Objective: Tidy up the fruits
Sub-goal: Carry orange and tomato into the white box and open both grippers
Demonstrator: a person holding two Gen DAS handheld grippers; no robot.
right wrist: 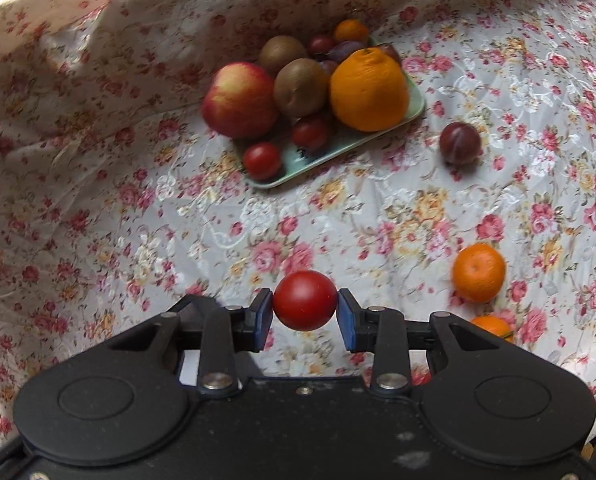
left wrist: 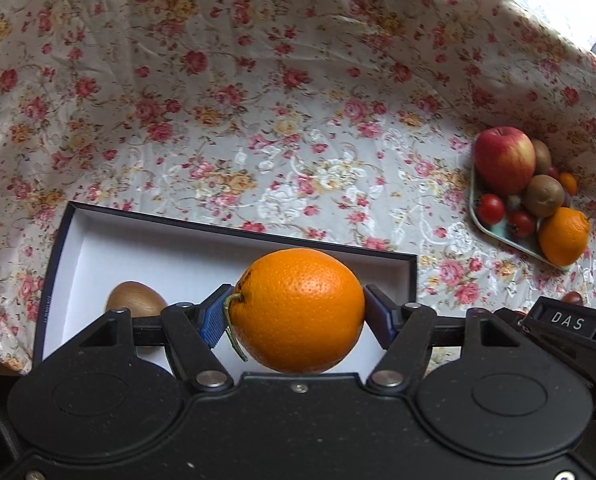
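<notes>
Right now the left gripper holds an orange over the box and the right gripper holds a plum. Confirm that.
Not quite. The right gripper holds a small red tomato, as the right wrist view shows. The left gripper does hold an orange over the box.

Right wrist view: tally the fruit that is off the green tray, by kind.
Tomato: 1
Plum: 1
Mandarins: 2
Total: 4

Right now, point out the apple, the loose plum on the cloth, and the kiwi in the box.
apple point(right wrist: 240, 100), right wrist view, middle of its red side.
plum point(right wrist: 460, 143), right wrist view, its centre.
kiwi point(left wrist: 136, 299), left wrist view, visible top.
</notes>
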